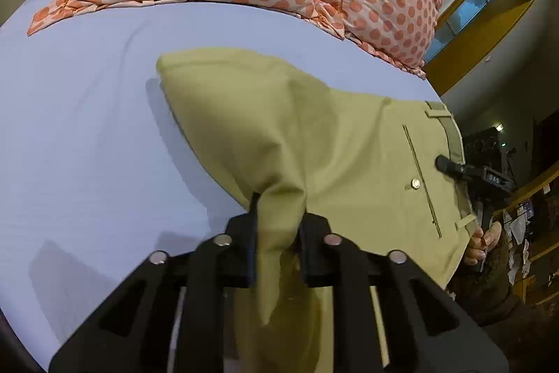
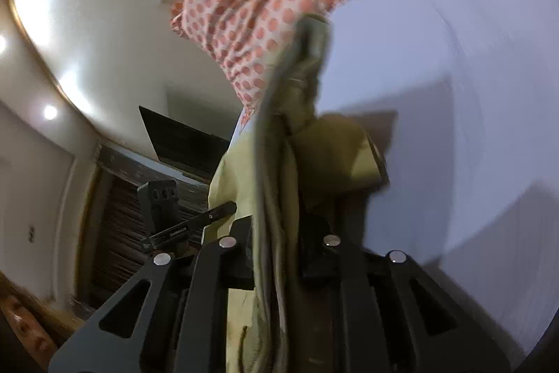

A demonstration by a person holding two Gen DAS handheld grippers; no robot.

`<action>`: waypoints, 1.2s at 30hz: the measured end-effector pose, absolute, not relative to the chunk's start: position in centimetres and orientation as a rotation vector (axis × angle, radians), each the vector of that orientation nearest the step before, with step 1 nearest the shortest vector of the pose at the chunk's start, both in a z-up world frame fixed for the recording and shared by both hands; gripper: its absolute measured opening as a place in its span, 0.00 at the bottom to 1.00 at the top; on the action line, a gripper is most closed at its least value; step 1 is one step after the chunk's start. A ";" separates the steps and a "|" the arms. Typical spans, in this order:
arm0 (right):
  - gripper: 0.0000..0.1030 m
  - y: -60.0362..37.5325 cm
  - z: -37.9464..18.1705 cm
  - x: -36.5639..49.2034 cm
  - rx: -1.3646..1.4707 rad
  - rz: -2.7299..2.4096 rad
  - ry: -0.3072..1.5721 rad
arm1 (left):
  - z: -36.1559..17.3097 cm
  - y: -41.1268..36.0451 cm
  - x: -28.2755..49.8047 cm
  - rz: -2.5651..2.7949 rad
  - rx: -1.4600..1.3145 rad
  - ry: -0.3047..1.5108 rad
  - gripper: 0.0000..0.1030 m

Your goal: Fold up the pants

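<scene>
Both tongs (image 1: 277, 215) (image 2: 276, 226) grip pants (image 1: 314, 135)

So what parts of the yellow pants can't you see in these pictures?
- Left wrist view: the cloth pinched in the left gripper runs under the gripper body; the pants legs are folded underneath, and the waistband falls past the bed edge.
- Right wrist view: the bunch in the right gripper is motion-blurred, and it blocks the rest.

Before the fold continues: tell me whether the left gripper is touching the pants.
Touching. The left wrist view shows the left gripper pinching pants fabric.
</scene>
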State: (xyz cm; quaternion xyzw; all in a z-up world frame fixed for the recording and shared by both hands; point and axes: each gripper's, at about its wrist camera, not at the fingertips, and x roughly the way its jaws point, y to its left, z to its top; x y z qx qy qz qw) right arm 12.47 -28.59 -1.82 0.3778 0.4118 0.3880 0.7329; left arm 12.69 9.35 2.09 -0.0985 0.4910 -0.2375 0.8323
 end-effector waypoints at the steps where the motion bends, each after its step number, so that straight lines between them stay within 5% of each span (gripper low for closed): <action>1: 0.14 -28.4 -0.8 12.8 0.799 0.849 0.887 | 2.5 9.0 13.1 -0.499 -0.185 1.031 0.12; 7: 0.13 -28.7 5.0 18.5 0.689 0.746 0.769 | 6.4 6.5 18.6 -0.409 -0.070 0.865 0.11; 15: 0.25 -30.4 3.2 21.6 0.355 0.191 0.860 | 5.5 7.1 21.7 -0.053 0.060 0.814 0.20; 16: 0.38 -31.2 4.2 19.6 0.334 0.149 0.800 | 5.8 7.9 20.4 -0.037 0.068 0.800 0.37; 17: 0.66 -31.5 4.7 18.3 0.322 0.131 0.768 | 6.1 8.4 18.8 -0.011 0.075 0.788 0.61; 19: 0.99 -31.3 6.0 14.4 0.301 0.099 0.704 | 6.8 8.9 14.3 0.052 0.098 0.758 0.82; 22: 0.99 -28.5 6.4 9.7 0.262 0.156 0.685 | 7.1 7.9 8.5 0.051 0.122 0.729 0.98; 36: 0.99 -16.6 0.3 5.9 -0.070 0.120 0.826 | 0.7 3.1 3.9 0.003 0.149 0.858 0.98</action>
